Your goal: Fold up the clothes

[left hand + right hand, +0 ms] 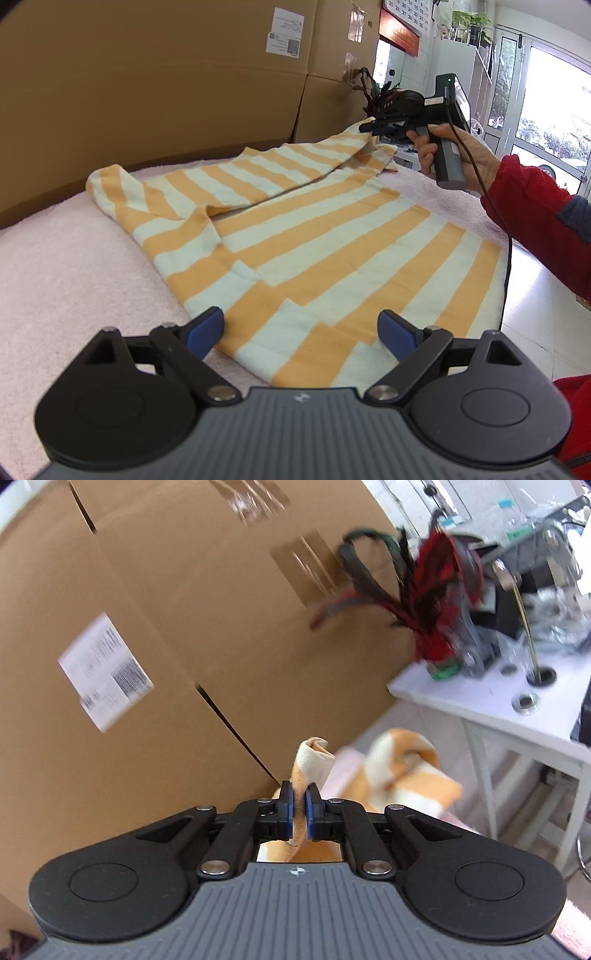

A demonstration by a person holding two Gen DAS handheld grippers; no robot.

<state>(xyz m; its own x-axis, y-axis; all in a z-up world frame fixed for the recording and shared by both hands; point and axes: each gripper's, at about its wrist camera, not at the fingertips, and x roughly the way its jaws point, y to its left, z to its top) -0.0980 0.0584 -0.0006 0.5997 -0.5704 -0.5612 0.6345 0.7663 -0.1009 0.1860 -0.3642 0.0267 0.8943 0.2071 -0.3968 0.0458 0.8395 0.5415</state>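
Observation:
An orange and cream striped shirt (332,243) lies spread on a pink towel-covered surface (55,288). My left gripper (300,330) is open, low over the shirt's near hem, nothing between its blue pads. At the far end my right gripper (369,127) is shut on a sleeve of the shirt and holds it lifted off the surface. In the right wrist view the pinched sleeve cloth (312,757) sticks up between the closed pads of the right gripper (299,805); more bunched striped cloth (406,771) hangs beyond.
Large cardboard boxes (147,81) wall the far side of the surface. A white table (480,701) with a red-leaved plant (436,602) and clutter stands past the far end. A person's hand and red sleeve (528,206) hold the right gripper; its cable hangs down.

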